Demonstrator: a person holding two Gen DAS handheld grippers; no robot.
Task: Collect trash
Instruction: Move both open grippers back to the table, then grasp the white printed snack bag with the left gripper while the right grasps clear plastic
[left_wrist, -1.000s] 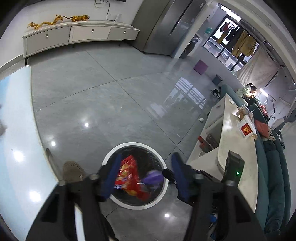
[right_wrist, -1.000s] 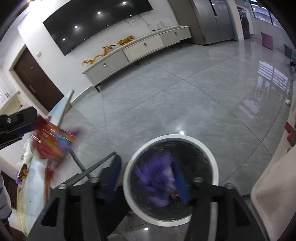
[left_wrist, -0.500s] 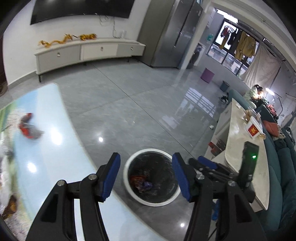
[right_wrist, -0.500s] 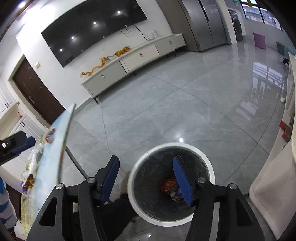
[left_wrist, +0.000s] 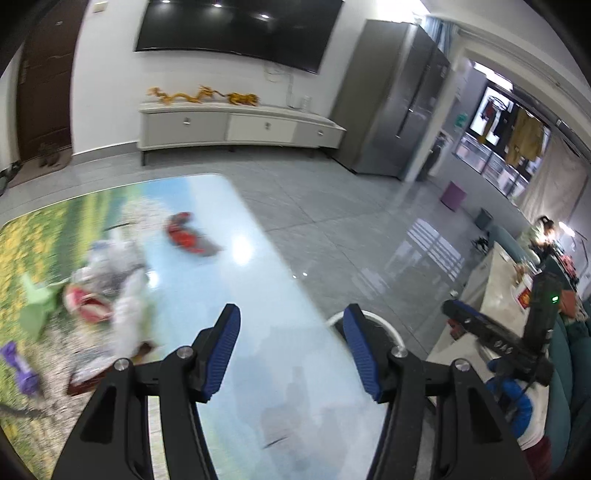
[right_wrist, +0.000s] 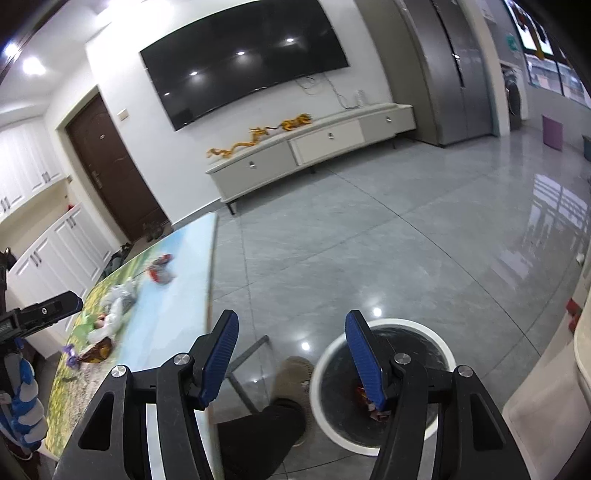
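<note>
Left gripper (left_wrist: 291, 352) open, empty, above the surface (left_wrist: 258, 280); trash (left_wrist: 110, 291) ahead-left. Right gripper (right_wrist: 291, 356) open, empty, above bin (right_wrist: 384, 384) rim.

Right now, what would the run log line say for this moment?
phase: between pickups | left claw: open, empty | right claw: open, empty | bin: wrappers inside | table: trash remaining

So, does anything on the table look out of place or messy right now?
Yes. Trash lies scattered on the table: a red wrapper near its far end, a heap of crumpled white and red pieces, and a purple wrapper near the left edge. The bin on the floor holds some trash already. Nothing looks spilled or broken.
</note>
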